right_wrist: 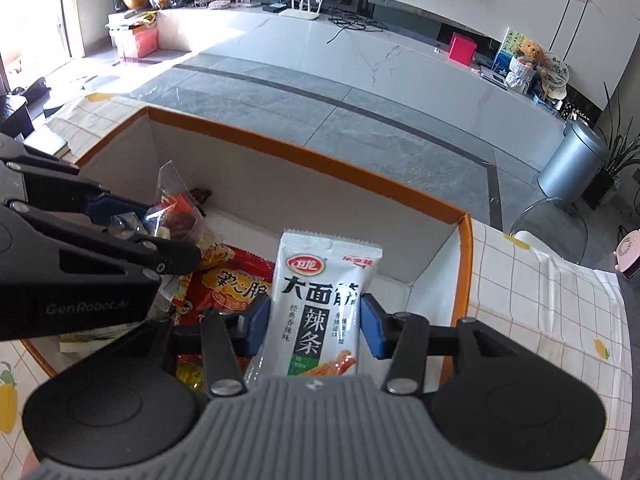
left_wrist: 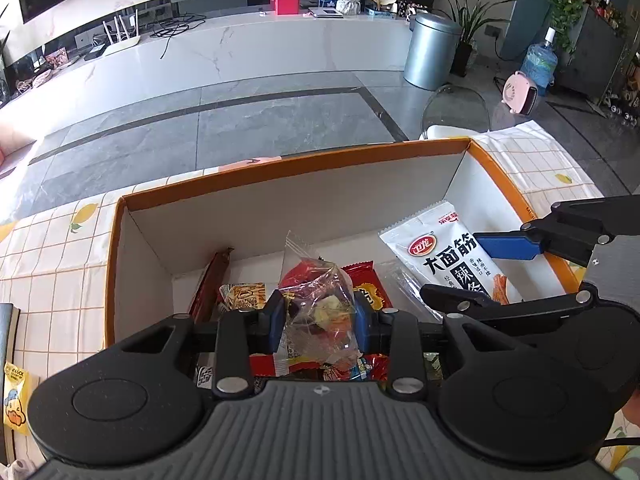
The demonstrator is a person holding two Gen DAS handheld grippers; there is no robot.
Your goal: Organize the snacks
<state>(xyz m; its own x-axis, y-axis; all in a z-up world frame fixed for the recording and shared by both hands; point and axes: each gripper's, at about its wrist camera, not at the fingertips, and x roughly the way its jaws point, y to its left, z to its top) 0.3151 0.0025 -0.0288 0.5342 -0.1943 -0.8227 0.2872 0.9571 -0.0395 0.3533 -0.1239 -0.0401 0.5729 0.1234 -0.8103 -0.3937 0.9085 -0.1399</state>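
Surroundings: a silver bin (left_wrist: pixel 432 52) stands on the grey floor at the upper right of the left wrist view; a yellow duck packet (left_wrist: pixel 14 398) lies on the table's checked cloth (left_wrist: pixel 52 264) at the lower left edge, outside the box.
In the way: in the right wrist view the left tool (right_wrist: pixel 176 240) reaches in from the left edge, over the red packets.
Left tool (left_wrist: pixel 320 322): blue pads clamped on a clear candy bag (left_wrist: pixel 320 300), held upright, its long axis pointing up the frame.
Right tool (right_wrist: pixel 316 322): pads pressed to both sides of the white spicy-strip packet (right_wrist: pixel 320 300); its long axis runs up the frame, crimped end uppermost.
Box: the orange-rimmed cardboard box (left_wrist: pixel 280 168) fills mid-frame; both held snacks sit over its inside.
Contents: a red packet (left_wrist: pixel 368 288), a brown wrapper (left_wrist: pixel 212 280) leaning on the left wall, other small packets beneath.
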